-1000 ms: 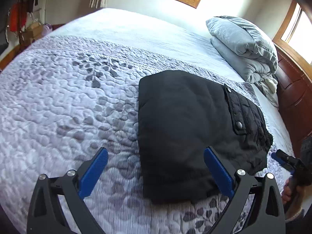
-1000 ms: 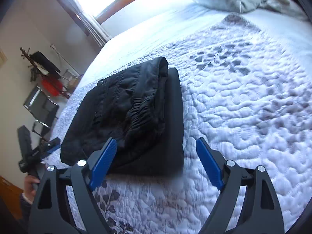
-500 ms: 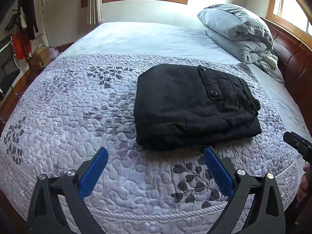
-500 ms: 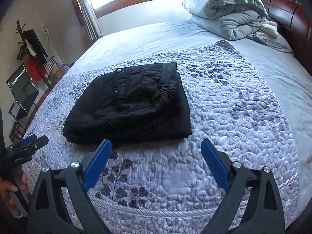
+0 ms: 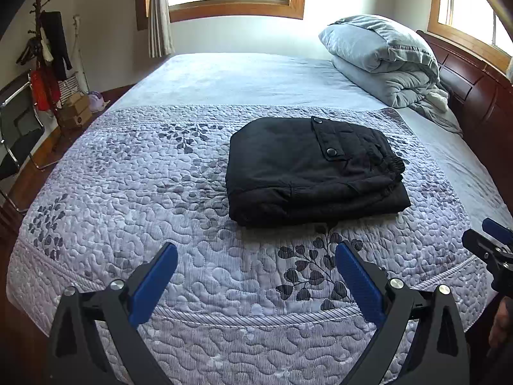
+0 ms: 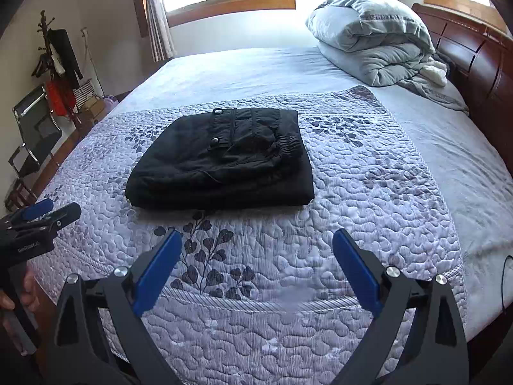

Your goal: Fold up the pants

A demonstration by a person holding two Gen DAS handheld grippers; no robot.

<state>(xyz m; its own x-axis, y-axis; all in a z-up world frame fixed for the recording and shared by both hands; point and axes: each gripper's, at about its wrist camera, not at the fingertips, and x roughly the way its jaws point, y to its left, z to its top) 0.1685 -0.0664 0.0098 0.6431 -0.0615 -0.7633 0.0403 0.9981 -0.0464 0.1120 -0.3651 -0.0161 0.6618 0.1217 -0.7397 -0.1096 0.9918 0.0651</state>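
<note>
The black pants [image 5: 307, 166] [image 6: 224, 160] lie folded into a compact stack on the purple quilted cover [image 5: 128, 192], pocket flap with snaps on top. My left gripper [image 5: 256, 250] hangs open above the cover's near edge, short of the pants, with nothing between its blue pads. Just as empty, my right gripper [image 6: 256, 237] stands open on the near side of the stack. Each gripper shows at the edge of the other's view: the right gripper [image 5: 490, 240] at the right edge, the left gripper [image 6: 41, 215] at the left edge, held by a hand.
A folded grey duvet [image 5: 384, 57] is piled at the head of the bed against the dark wooden headboard [image 5: 474, 86]. To the left of the bed stand a black chair [image 5: 16, 128], a coat rack [image 5: 48, 48] with clothes, and boxes on the floor.
Both grippers have pulled back and up from the folded pants, which now lie farther off. Both views have levelled, and the right jaws stand slightly wider.
</note>
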